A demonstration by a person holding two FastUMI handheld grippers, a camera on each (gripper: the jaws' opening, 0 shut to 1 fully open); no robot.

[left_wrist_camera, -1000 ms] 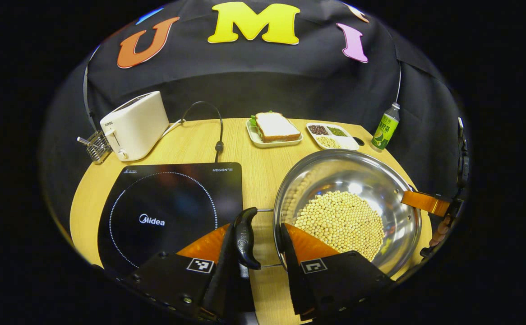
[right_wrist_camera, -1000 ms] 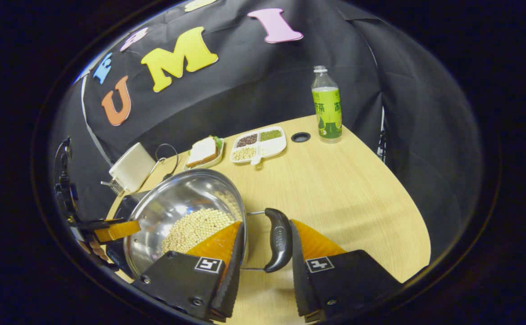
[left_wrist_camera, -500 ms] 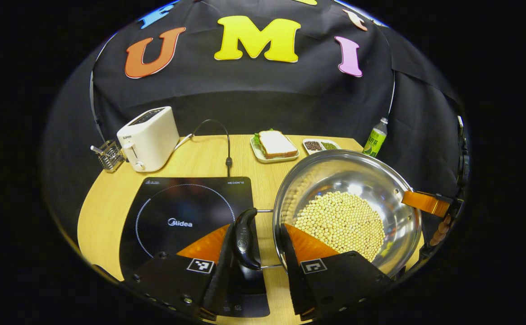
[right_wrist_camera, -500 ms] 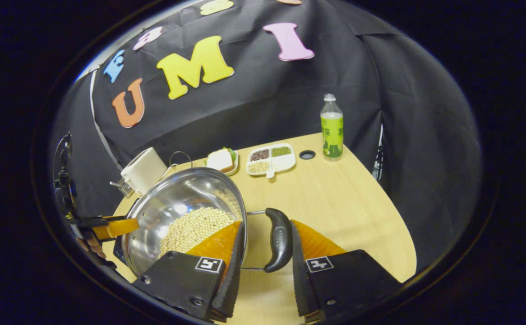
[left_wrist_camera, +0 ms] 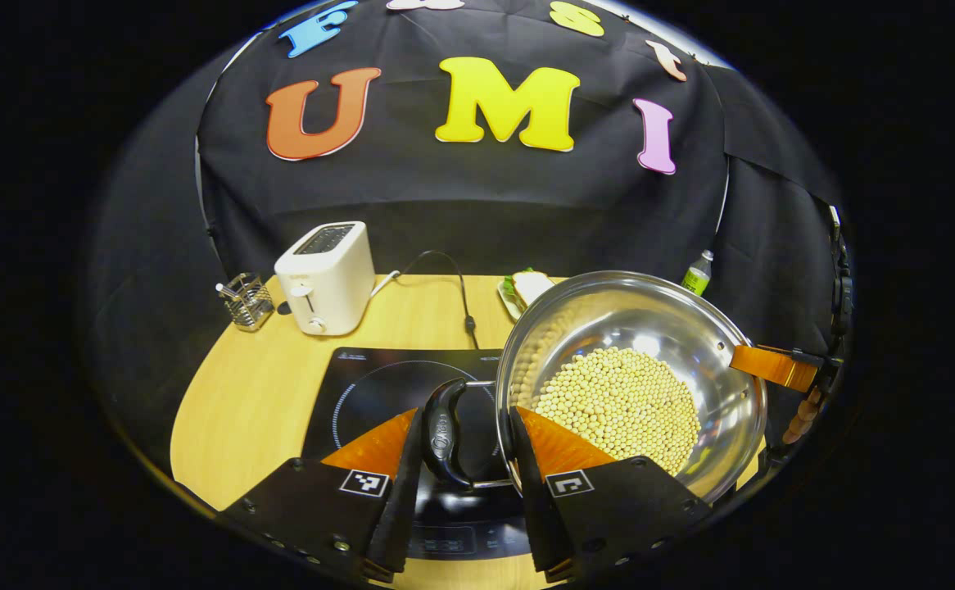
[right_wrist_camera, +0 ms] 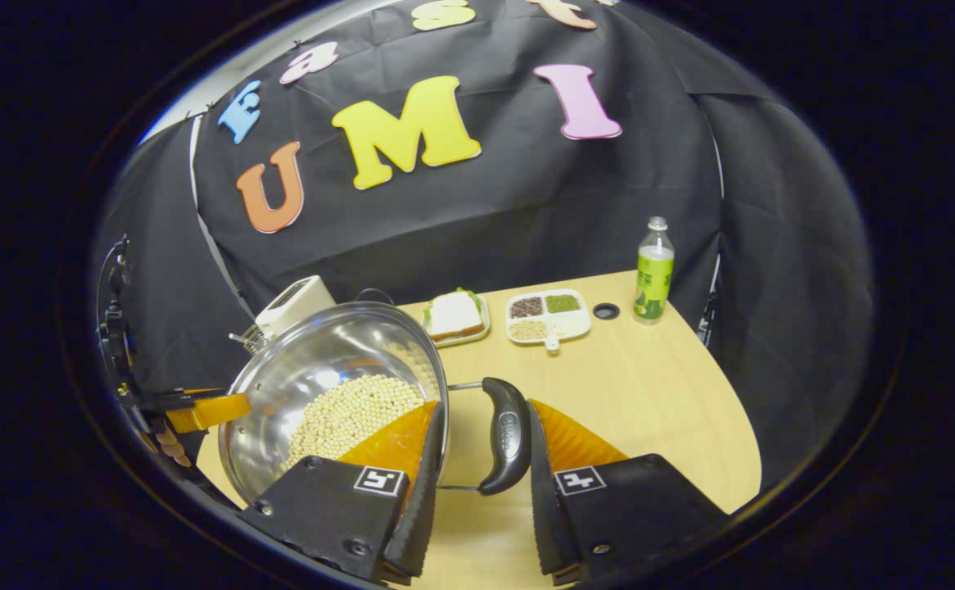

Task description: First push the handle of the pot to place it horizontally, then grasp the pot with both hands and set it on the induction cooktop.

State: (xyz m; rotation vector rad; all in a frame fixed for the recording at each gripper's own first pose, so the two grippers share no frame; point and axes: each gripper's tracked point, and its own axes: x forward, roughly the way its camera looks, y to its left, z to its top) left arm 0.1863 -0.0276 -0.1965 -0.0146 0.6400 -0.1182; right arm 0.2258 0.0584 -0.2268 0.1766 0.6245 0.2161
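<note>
You are holding the round shiny steel pot, half filled with pale yellow beans, by its two black side handles, one in each gripper. The left gripper is closing its fingers on the left handle, and the right gripper is doing the same on the right handle; both fingers seem to be pressing, and the handles are lying level. The pot is hanging above the light wooden table, just right of the flat black induction cooktop. So the cooktop is lying to the left of the pot, on the side of your left gripper. I think you are needing to carry both hands leftwards together, keeping the rim level, until the pot is over the ring, then lower it
</note>
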